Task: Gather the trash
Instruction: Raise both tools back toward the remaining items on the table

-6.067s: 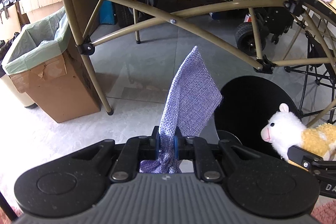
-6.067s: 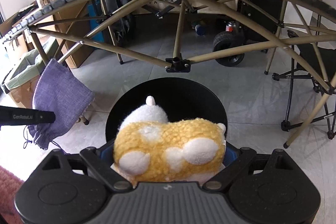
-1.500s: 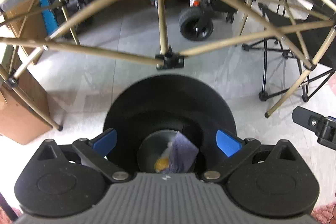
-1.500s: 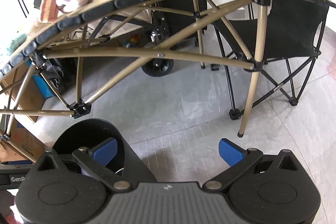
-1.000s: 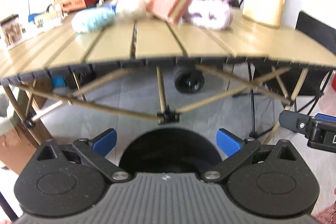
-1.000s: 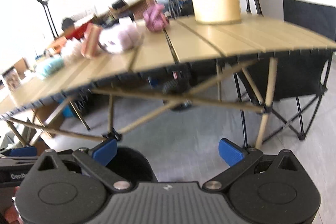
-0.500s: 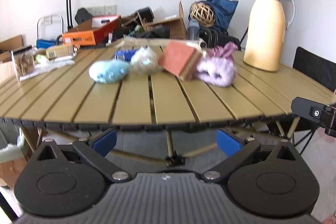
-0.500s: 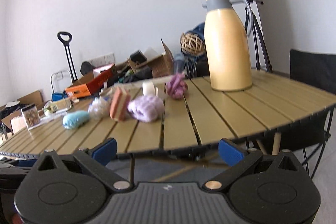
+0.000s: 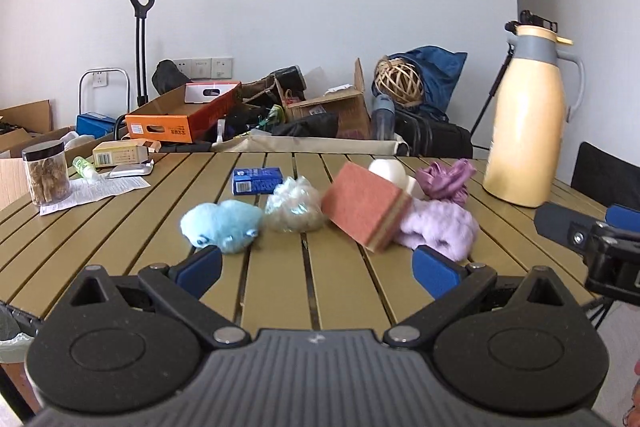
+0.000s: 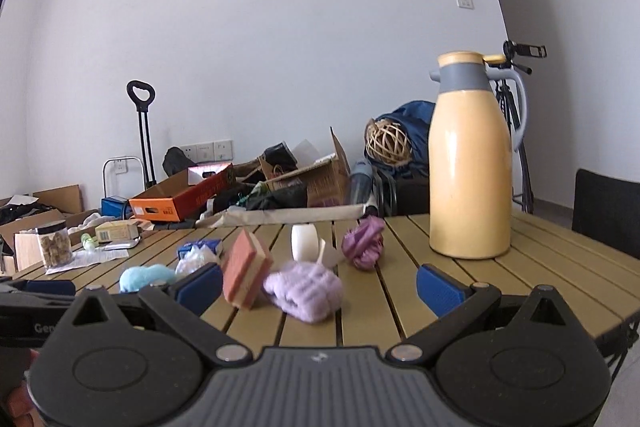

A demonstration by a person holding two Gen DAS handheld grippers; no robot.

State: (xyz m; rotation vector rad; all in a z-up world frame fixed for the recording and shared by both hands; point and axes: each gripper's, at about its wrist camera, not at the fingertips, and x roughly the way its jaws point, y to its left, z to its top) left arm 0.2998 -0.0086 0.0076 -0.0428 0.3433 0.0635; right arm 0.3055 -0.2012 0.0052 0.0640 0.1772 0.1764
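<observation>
Both tools are released and carry nothing: the left tool hangs at the near edge of the slatted worktop, facing the blue plush toy, and the right tool faces the lilac fluffy cloth. The trash to collect lies in a tight cluster just beyond them: a pink-and-cream sponge leans tilted against the lilac cloth, with a crumpled clear bag between the sponge and the plush. The risk, as I judge it, is crowding: fingers closing on one piece may catch its neighbour, topple the sponge, or sweep something off the near edge. Soft pieces may also slip from a shallow pinch. Farther back stand a small blue carton, a white cup, a purple rag and a tall yellow jug, which a wide reach could knock. Print on the carton and the orange box is too small to read; the left tool's body shows only "Gen".
</observation>
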